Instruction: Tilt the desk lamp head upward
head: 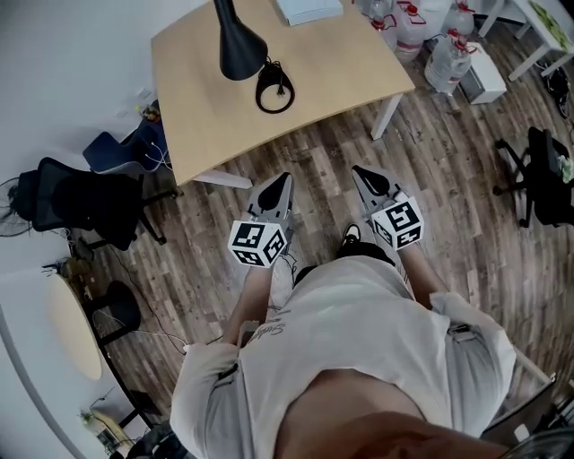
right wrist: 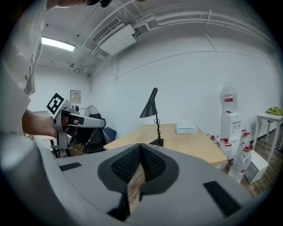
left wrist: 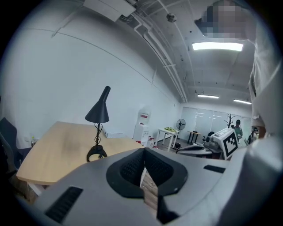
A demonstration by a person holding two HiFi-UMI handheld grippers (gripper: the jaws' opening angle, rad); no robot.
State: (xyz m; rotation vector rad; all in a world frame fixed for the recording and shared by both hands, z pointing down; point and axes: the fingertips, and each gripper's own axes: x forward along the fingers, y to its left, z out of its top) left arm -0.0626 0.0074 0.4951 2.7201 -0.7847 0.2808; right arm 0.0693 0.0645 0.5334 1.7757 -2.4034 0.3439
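Observation:
A black desk lamp stands on the wooden desk (head: 341, 67). Its cone head (head: 240, 45) points down, and its ring base (head: 274, 90) has a cord coiled on it. The left gripper view shows the lamp head (left wrist: 99, 112) left of the jaws; in the right gripper view the lamp head (right wrist: 150, 106) sits above centre. My left gripper (head: 285, 177) and right gripper (head: 357, 170) hover side by side over the floor, short of the desk's near edge. Both are shut on nothing, well clear of the lamp. The same closed tips show for the left gripper (left wrist: 143, 150) and the right gripper (right wrist: 140, 145).
A white box (head: 308, 9) lies at the desk's far edge. Water bottles (head: 448, 49) stand on the floor right of the desk. Black office chairs sit at left (head: 81, 202) and right (head: 547, 175). A round table (head: 72, 327) is at lower left, a water dispenser (right wrist: 230, 119) by the wall.

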